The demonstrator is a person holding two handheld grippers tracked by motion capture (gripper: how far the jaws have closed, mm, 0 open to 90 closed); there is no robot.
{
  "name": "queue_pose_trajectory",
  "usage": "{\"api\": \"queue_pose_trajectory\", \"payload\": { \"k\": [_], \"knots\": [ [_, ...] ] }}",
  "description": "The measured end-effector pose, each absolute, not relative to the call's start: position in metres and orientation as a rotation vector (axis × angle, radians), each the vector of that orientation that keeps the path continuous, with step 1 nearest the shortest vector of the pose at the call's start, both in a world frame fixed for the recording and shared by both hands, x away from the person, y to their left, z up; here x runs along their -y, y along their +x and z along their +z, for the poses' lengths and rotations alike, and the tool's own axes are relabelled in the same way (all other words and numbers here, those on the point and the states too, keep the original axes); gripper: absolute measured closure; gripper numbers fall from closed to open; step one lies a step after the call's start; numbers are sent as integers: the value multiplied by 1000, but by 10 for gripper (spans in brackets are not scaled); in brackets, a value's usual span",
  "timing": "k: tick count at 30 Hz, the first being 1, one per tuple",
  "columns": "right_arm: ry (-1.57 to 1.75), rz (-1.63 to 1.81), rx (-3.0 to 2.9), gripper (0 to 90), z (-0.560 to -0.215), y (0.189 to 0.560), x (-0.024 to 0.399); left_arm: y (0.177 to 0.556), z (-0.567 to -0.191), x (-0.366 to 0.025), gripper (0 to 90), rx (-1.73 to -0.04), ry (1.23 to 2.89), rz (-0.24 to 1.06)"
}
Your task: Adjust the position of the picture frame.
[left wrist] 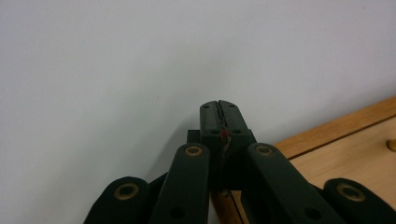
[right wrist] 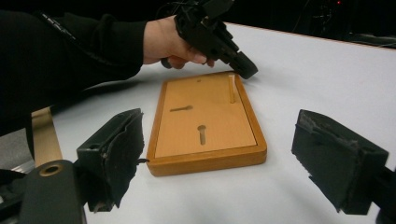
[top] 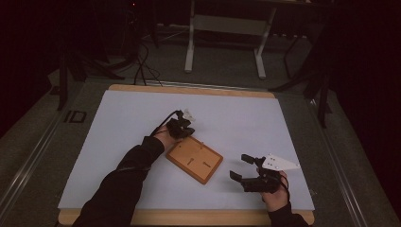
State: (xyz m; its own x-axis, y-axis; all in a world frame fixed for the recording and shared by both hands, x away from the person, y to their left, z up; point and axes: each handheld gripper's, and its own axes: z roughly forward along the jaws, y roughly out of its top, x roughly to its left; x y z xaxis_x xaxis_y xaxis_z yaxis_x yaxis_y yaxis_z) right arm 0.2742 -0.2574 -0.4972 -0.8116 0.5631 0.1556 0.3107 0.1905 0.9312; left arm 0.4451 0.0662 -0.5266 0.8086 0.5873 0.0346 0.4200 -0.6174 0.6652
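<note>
High view: wooden board (top: 194,159) flat mid-worktop (top: 118,142) | left tool (top: 186,128) shut, empty, at board's far corner | right tool (top: 242,169) wide open, near board | board looks stiff, light, smooth; grip raised rim

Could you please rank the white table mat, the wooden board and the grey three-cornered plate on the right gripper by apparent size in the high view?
1. White table mat, by far the largest.
2. Wooden board, mid-sized.
3. Grey three-cornered plate, smallest, though it sits raised, nearer the camera.
</note>
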Motion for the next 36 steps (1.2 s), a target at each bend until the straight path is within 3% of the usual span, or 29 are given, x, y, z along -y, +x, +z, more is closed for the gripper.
{"api": "queue_pose_trajectory", "payload": {
  "k": [27,36],
  "knots": [
    [833,1671,-2255,164,-495,275,251,411,-526,-102,900,-783,2353,287],
    [831,1684,-2262,213,-498,278,250,393,-526,-118,900,-812,2337,254]
  ]
}}
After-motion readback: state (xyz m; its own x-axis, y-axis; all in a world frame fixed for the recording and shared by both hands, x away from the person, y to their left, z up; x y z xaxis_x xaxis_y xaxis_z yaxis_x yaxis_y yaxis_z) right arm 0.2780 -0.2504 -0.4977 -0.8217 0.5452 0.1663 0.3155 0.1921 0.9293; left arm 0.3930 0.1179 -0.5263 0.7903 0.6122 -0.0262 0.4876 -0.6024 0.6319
